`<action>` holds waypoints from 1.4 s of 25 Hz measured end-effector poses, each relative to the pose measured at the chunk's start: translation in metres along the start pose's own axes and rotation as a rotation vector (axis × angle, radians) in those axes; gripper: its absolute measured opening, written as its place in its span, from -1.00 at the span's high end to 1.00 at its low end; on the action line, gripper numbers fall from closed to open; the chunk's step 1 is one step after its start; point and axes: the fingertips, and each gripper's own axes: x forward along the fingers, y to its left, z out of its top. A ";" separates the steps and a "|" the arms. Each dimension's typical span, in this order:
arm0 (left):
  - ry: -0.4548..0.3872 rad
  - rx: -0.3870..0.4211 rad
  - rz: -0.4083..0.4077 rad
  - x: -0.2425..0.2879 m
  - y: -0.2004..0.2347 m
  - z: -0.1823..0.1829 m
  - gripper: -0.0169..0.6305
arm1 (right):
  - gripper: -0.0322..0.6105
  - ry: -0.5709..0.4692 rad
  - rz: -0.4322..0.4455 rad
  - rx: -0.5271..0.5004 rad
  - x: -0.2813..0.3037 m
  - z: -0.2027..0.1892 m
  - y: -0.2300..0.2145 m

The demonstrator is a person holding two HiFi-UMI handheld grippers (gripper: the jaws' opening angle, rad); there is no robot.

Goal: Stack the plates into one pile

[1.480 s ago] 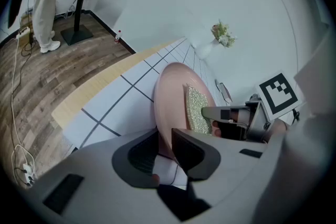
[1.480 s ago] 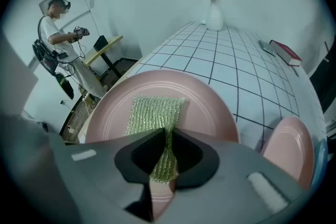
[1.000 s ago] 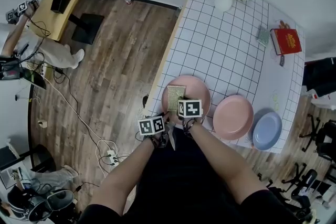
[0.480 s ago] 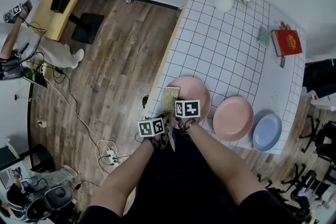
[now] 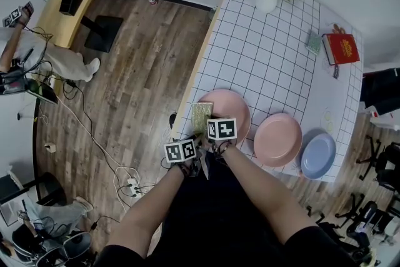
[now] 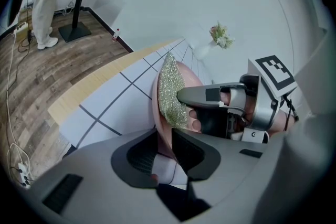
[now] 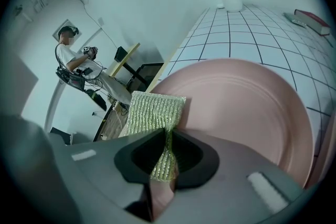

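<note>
The left gripper (image 6: 164, 145) has its fingers closed on the near rim of a pink plate (image 7: 241, 102). The rim runs edge-on between the two pads, which stand only as far apart as the plate is thick. The right gripper (image 7: 167, 152) pinches a glittery green sponge (image 7: 156, 110). Its fingers are drawn almost together, so the sponge bunches into a narrow fold between them and fans out flat beyond the tips. The spread part lies across the plate's left rim, partly over the table (image 5: 262, 53) edge. The two grippers sit close side by side at the same plate, the right one just over its near rim. This plate is at the table's near left corner; whether its rim is raised off the tiles I cannot tell. A second pink plate (image 5: 277, 139) lies just to its right, and a blue plate (image 5: 317, 156) just beyond that one. All three are in a row along the near edge, none stacked.
</note>
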 end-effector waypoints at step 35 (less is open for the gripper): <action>-0.004 -0.020 0.006 0.003 0.002 0.001 0.73 | 0.72 0.012 -0.361 -0.145 -0.077 -0.014 -0.118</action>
